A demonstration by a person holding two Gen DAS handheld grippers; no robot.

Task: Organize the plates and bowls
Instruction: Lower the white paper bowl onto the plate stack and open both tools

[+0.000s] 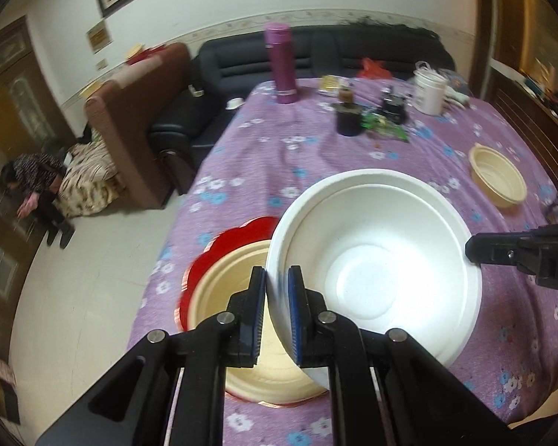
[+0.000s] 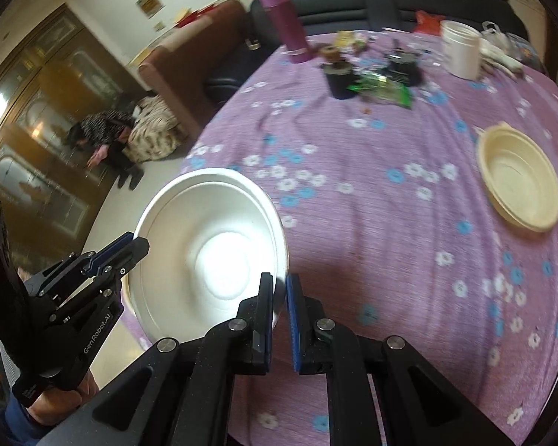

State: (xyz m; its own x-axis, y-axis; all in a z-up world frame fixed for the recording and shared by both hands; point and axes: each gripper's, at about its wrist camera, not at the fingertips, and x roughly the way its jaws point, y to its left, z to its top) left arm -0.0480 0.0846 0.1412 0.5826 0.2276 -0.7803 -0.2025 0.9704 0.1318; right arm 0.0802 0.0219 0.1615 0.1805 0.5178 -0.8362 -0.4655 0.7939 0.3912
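Both the left hand-held gripper [image 1: 277,316] and the right hand-held gripper [image 2: 279,319] were clamped on the white bowl's [image 1: 372,260] rim, holding it above the surface [image 1: 316,156]. One cream bowl [image 1: 249,319] already sat on the red plate [image 1: 219,245] at near left (stacking begun), while another cream bowl [image 1: 498,176] waited far right.

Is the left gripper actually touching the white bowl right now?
Touching. In the left wrist view the left gripper has its jaws closed on the rim of the white bowl, one inside, one outside.
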